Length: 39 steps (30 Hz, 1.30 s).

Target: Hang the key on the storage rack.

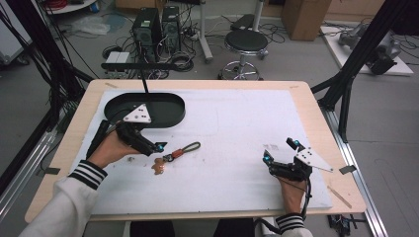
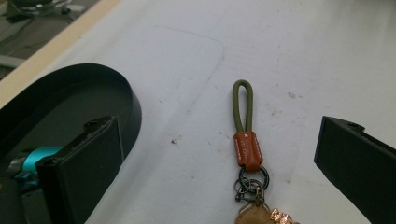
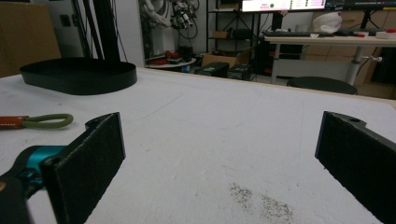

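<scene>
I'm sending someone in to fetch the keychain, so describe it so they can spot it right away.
On the white mat covering the wooden table, look just in front of the black oval tray. The keychain lies flat there: an olive-green cord loop, an orange leather sleeve, metal rings and a tan charm. It is the mat's one colourful item.

No text could be read anywhere. The orange leather sleeve (image 2: 248, 150) of the keychain bore a small stamped mark, too small to make out. The far monitor's (image 3: 283, 4) lettering was blurred.
</scene>
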Each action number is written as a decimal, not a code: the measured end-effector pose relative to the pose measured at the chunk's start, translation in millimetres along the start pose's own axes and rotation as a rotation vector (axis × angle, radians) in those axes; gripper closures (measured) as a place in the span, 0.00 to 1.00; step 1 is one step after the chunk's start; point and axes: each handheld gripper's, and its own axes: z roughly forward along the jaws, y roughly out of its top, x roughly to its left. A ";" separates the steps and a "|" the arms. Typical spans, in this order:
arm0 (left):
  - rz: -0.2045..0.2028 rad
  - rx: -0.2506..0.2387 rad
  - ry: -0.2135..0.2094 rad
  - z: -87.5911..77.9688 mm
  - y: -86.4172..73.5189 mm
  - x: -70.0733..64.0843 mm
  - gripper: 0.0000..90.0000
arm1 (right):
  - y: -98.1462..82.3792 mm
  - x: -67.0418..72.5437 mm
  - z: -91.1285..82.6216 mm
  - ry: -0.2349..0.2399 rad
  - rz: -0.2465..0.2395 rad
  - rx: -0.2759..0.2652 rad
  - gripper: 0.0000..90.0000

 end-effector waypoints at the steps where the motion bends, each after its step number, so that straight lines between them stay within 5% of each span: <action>1: 0.004 0.018 -0.006 3.8 2.2 -1.1 0.02 | 0.0 -0.1 0.0 0.001 0.002 -0.003 0.01; 8: 0.075 0.147 -0.034 30.4 13.4 -4.2 0.04 | -0.1 0.0 -0.4 0.002 0.010 -0.002 0.00; 13: 0.083 0.216 -0.065 47.3 17.3 -5.0 0.11 | -0.2 -0.3 -0.9 0.002 0.011 -0.003 0.00; 28: 0.083 0.426 -0.073 83.2 16.5 -11.0 0.15 | -0.5 -0.8 -1.4 0.003 0.013 -0.013 0.00; 39: 0.087 0.510 -0.087 97.4 17.7 -15.9 0.26 | -0.5 -0.9 -1.7 0.005 0.018 -0.013 0.01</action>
